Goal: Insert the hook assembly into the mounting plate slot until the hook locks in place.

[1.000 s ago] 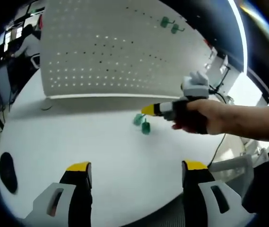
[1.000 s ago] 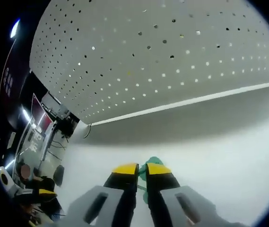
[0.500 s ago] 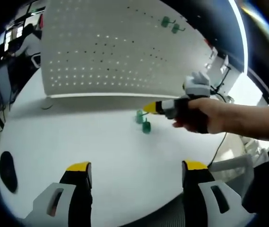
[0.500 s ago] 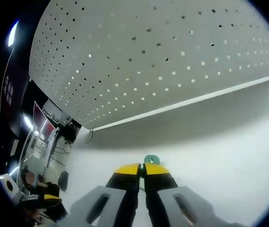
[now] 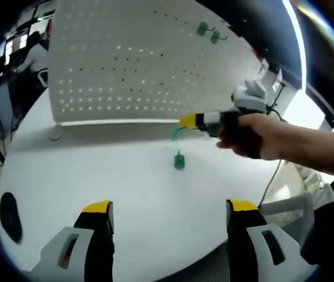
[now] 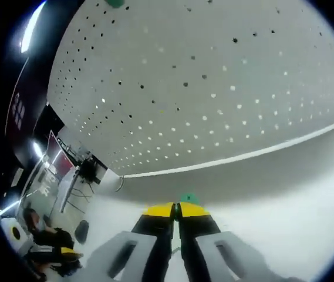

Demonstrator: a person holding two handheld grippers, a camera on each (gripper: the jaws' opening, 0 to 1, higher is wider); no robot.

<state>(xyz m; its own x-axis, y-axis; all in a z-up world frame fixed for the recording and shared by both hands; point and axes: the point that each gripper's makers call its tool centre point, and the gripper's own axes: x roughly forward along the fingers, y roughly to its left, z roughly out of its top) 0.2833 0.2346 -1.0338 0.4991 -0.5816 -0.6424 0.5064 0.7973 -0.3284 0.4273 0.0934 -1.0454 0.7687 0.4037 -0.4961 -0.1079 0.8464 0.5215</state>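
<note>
Though the right tool [image 6: 176,209] is clamped on a hook [image 5: 175,133], its thin grip could slip short of the pegboard [image 6: 213,88]; left tool [image 5: 169,207] gapes.

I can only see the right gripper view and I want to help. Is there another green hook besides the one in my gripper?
Observer: Yes. In the left gripper view, a second green hook lies on the white table, just below the right gripper.
Operator: Is my hook touching the table?
Observer: No. The held hook hangs clear of the table, near the lower edge of the pegboard.
Operator: What is the other gripper doing?
Observer: The left gripper is open and holds nothing, low over the table's near side.
</note>
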